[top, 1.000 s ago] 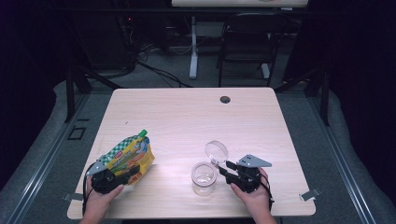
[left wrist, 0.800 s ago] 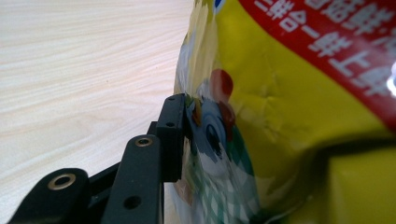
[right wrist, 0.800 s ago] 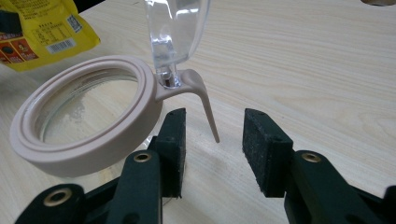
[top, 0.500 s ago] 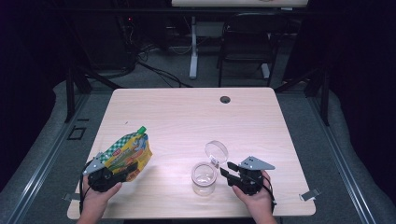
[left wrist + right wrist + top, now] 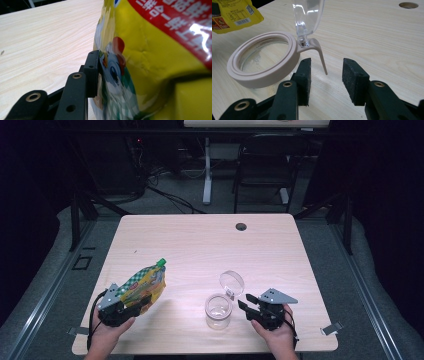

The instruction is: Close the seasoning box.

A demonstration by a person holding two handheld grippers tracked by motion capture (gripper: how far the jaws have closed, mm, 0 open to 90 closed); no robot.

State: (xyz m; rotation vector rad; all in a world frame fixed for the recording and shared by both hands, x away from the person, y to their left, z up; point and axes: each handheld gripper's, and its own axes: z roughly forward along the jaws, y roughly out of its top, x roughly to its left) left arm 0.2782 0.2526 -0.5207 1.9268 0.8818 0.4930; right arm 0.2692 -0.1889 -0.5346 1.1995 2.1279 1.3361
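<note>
A yellow food pouch (image 5: pixel 145 284) with a green cap is held tilted just above the table's near left; my left gripper (image 5: pixel 134 302) is shut on its lower end. In the left gripper view one black pad (image 5: pixel 93 72) presses into the pouch (image 5: pixel 155 57), and the other jaw is hidden behind it. A clear jar (image 5: pixel 218 310) with a beige rim (image 5: pixel 262 67) stands at the near middle, its clear hinged lid (image 5: pixel 231 281) swung up. My right gripper (image 5: pixel 248 304) sits just right of the jar, open. The rim's beige latch tab (image 5: pixel 322 58) hangs between its pads untouched.
The wooden table (image 5: pixel 200 240) has a round cable hole (image 5: pixel 241 226) at the far side. A chair (image 5: pixel 262 165) and a desk leg stand on the floor beyond. A clip (image 5: pixel 330 329) sticks out at the near right edge.
My left gripper has lifted the pouch a little and tipped its cap slightly to the right. The right gripper and the jar have stayed where they were.
</note>
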